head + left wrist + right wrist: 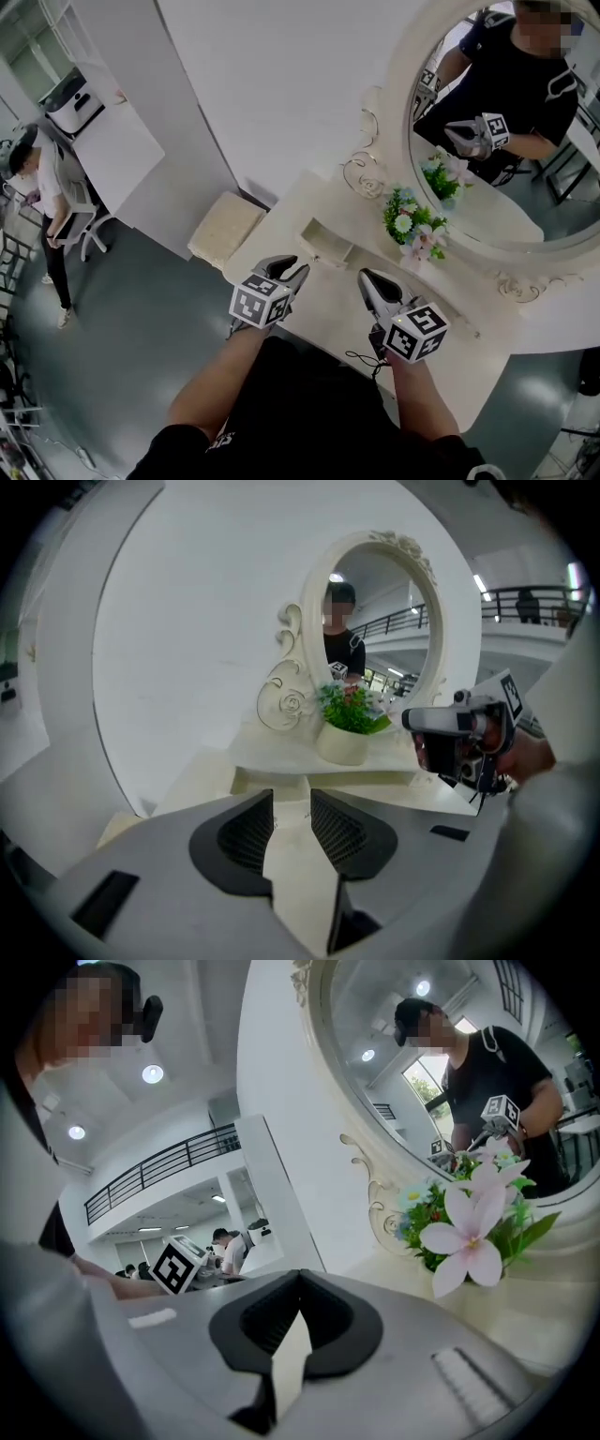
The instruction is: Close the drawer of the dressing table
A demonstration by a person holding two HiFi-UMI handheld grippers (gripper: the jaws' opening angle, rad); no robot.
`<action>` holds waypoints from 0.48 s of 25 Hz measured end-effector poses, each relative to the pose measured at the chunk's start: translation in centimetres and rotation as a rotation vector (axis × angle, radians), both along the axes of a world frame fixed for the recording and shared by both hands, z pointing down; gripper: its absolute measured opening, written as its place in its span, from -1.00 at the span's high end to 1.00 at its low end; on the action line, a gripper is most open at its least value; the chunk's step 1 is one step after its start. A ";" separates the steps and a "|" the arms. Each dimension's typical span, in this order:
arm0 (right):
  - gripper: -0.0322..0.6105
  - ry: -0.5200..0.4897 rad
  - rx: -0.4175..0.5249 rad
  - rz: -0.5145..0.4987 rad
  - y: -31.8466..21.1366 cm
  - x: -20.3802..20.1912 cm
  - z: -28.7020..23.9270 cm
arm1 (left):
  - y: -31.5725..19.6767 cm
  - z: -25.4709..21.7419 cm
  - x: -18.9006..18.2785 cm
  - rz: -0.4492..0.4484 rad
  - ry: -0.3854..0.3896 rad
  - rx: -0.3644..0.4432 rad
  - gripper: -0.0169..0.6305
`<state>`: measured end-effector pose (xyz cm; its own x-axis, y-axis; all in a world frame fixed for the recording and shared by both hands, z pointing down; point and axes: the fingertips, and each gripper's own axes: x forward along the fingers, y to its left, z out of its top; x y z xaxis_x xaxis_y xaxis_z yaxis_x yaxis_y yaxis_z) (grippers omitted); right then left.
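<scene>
**Ann:** Cream-painted wood all over this shot: the cream-white dressing table [319,202] sits under its oval white-framed mirror [401,103]. The small cream drawer [326,246] stands pulled out of the raised shelf, at nine o'clock from the pot of pink and white flowers [411,225].

**Ben:** So it's not shut yet. Where are the tools?

**Ann:** Up front is the left gripper [289,268], near the drawer, which lies at about one o'clock from its tips. Its jaws are parted with nothing between them, only the table showing through the gap. At three o'clock from it is the right gripper [367,276], its jaws pinched together at the tips and holding nothing.

**Ben:** Which step are we on?

**Ann:** I'd call it the approach. Neither tool touches the drawer, as far as I can see.

**Ben:** And the next move?

**Ann:** My guess is a push, not a grab. The left tool needs to land squarely on the drawer's front, then drive it straight toward twelve o'clock, under the shelf. If the push is off-centre, the drawer may skew and jam. The flowers stand close by at three o'clock, so the right tool should stay clear of them.
</scene>
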<state>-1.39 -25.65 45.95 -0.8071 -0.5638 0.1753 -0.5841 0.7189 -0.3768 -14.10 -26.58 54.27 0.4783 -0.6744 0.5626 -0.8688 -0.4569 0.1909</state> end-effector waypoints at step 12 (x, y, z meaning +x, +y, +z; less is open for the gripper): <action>0.87 0.138 0.013 0.025 -1.3 0.6 3.0 | -2.6 7.4 2.1 0.079 -0.089 -0.144 0.50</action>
<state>-0.83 -26.96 48.99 -0.7614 -0.5863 0.2767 -0.6476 0.7078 -0.2823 -12.00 -29.17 61.67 0.4706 -0.5460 0.6931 -0.8478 -0.4975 0.1836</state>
